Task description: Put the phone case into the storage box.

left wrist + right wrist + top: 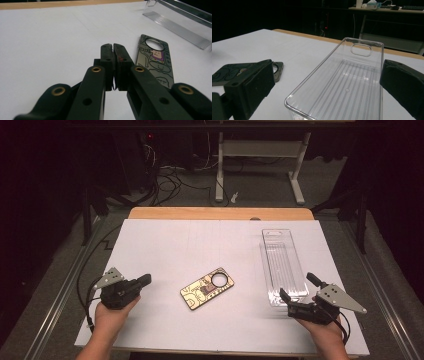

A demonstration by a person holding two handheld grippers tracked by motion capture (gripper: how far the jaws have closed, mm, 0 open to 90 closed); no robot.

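Note:
A phone case (207,288) with a cartoon print and a round camera hole lies flat near the middle of the white table; it also appears as the phone case (155,60) and, dark and edge-on, the phone case (242,70). A clear plastic tray (282,265) lies at the right, long side pointing away; the tray (344,82) is empty. My left gripper (145,280) is shut with nothing in it, left of the case; its jaws meet at the left gripper (113,50). My right gripper (296,288) is open just before the tray's near end, its jaws flanking the tray's near end (324,100).
The white sheet (165,245) covers a wooden table (220,213) whose far edge shows bare. Beyond it are a dark floor with cables (170,180) and a white table frame (260,165). Metal rails (60,290) run along both sides.

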